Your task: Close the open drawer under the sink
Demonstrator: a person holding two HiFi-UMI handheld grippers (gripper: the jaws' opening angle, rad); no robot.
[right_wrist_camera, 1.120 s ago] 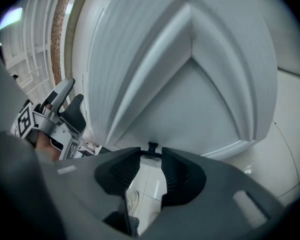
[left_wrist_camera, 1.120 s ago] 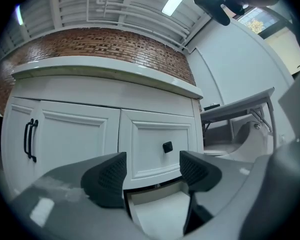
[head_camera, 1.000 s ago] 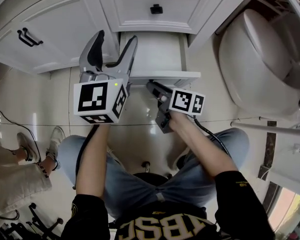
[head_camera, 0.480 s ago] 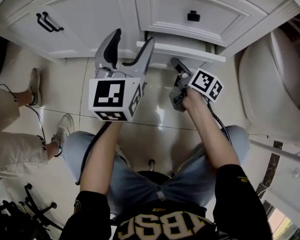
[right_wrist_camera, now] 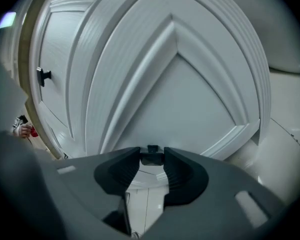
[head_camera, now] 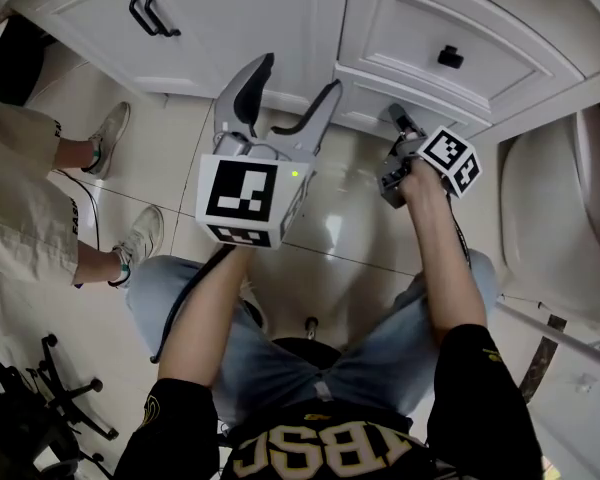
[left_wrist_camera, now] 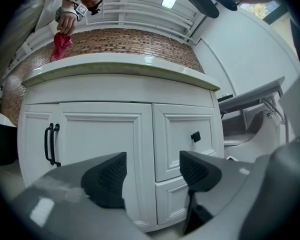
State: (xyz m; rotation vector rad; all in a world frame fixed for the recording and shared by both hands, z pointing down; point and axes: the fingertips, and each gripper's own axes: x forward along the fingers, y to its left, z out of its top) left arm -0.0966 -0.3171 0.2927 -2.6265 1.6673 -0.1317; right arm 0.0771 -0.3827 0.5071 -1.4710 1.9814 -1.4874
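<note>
The white lower drawer (head_camera: 375,100) under the sink sits pushed in, its front about level with the cabinet face. My right gripper (head_camera: 398,120) points at that front, shut on the small black drawer knob (right_wrist_camera: 152,157), which sits between the two pads. The drawer panel (right_wrist_camera: 190,99) fills the right gripper view. My left gripper (head_camera: 285,88) hovers to the left of it, open and empty, facing the cabinet. In the left gripper view the lower drawer front (left_wrist_camera: 176,200) shows between the open jaws, below the upper drawer's knob (left_wrist_camera: 195,136).
A toilet (head_camera: 570,218) stands close on the right. A double door with black handles (head_camera: 150,13) is left of the drawers. A bystander's legs and shoes (head_camera: 110,133) are at the left, and a chair base (head_camera: 50,398) at the lower left.
The drawer stood pulled out a second ago and now is pushed in. My right gripper travelled with the knob toward the cabinet. The left gripper drifted forward too, still open.
</note>
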